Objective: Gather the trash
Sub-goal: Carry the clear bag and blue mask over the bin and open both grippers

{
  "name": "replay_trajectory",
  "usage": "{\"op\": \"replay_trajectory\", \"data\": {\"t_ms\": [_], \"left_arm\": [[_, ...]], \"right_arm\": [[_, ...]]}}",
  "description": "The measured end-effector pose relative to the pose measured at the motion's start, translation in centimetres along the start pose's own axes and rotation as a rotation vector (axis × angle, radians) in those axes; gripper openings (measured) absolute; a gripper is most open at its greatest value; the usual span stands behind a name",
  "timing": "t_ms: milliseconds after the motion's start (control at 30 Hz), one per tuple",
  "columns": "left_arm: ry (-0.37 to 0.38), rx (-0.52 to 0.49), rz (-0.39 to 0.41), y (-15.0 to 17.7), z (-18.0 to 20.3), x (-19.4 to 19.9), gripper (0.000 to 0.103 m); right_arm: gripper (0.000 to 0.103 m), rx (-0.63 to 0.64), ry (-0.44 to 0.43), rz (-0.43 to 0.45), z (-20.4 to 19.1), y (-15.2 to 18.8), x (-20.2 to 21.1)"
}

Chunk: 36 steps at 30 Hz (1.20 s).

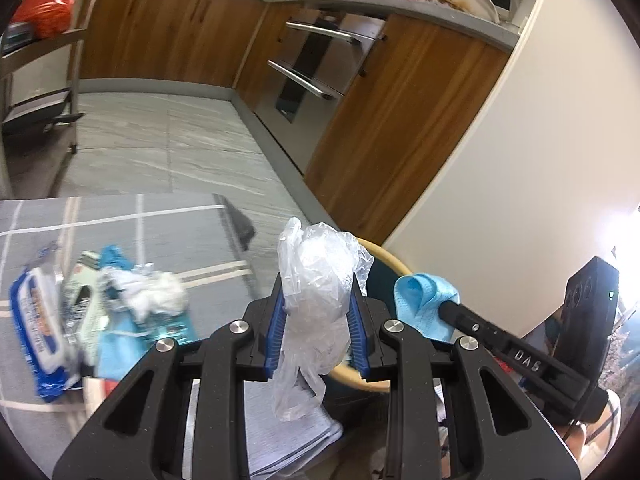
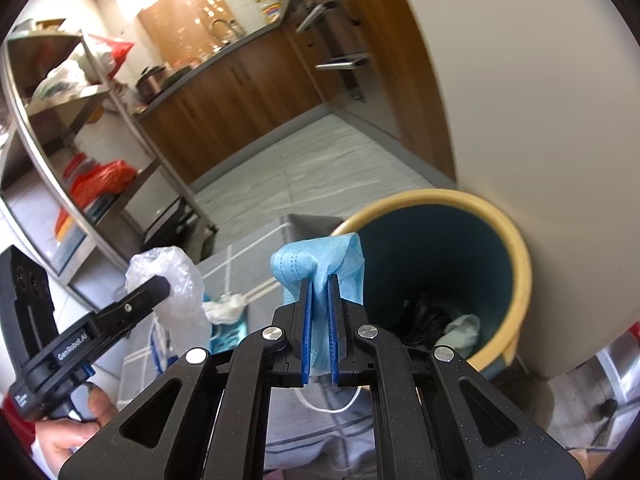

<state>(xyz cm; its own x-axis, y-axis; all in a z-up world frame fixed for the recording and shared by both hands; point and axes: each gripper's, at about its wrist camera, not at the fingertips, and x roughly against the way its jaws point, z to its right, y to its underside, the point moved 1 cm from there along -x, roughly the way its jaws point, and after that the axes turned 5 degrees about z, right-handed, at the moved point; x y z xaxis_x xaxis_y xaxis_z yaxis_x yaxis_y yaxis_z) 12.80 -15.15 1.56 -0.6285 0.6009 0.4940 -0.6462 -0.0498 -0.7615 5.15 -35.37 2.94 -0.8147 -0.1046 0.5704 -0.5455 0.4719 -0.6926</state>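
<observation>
The trash bin (image 2: 516,248), a round one with a yellow rim and a dark teal inside, is standing on the floor against the pale wall, and it is lying ahead and to the right of both grippers. The right gripper (image 2: 320,280) is sitting nearer to it: in the right wrist view the open mouth is showing just beyond and to the right of the fingertips, with some dark stuff and a pale crumpled piece already lying at the bottom. Its fingers are clamping a blue face mask (image 2: 320,260), which is folding up over the tips while a white ear loop is dangling below. The mask is hanging near the bin's left rim, not yet clearly over the opening.

The left gripper (image 1: 318,280) is holding a crumpled clear plastic bag (image 1: 316,292); its fingers are pressing in on the bag from both sides, and the bag's long axis is running along them, bulging above and trailing below. From the left wrist view only an arc of the bin's rim (image 1: 390,258) is peeking out behind the bag, further off to the right, past the other gripper's mask.

More litter (image 1: 100,312) is lying on the grey grid-patterned mat to the left. Judging by this, the right hand needs only a short carry rightward and forward before letting go; the left has further to travel.
</observation>
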Motion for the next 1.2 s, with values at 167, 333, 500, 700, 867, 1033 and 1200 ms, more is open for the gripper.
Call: {"op": "replay_trajectory", "data": {"t_ms": [167, 333, 500, 700, 867, 1033, 1200], "left_arm": [[0.051, -0.001, -0.031, -0.1, 2.5, -3.3, 0.027], [0.089, 0.039, -0.061, -0.2, 3.9, -6.8, 0.027], [0.123, 0.089, -0.091, -0.1, 4.4, -9.9, 0.027], [0.116, 0.126, -0.148, 1.1, 3.8, -14.1, 0.028], [0.089, 0.113, -0.191, 2.4, 3.0, -15.5, 0.032], [0.078, 0.094, -0.191, 2.9, 2.7, -15.0, 0.044], [0.079, 0.080, -0.158, 2.4, 2.7, -13.3, 0.059]], "right_arm": [[0.008, -0.034, 0.036, 0.013, 2.2, -0.2, 0.0], [0.008, -0.070, 0.069, 0.021, 4.4, -0.5, -0.3], [0.008, -0.105, 0.097, 0.025, 5.8, -0.5, -1.0], [0.008, -0.132, 0.121, -0.001, 7.0, 0.1, -2.4], [0.010, -0.116, 0.161, -0.050, 7.2, 0.5, -3.8], [0.024, -0.122, 0.190, -0.060, 7.2, 0.7, -4.0], [0.034, -0.117, 0.181, -0.031, 6.8, 0.4, -3.5]]}}
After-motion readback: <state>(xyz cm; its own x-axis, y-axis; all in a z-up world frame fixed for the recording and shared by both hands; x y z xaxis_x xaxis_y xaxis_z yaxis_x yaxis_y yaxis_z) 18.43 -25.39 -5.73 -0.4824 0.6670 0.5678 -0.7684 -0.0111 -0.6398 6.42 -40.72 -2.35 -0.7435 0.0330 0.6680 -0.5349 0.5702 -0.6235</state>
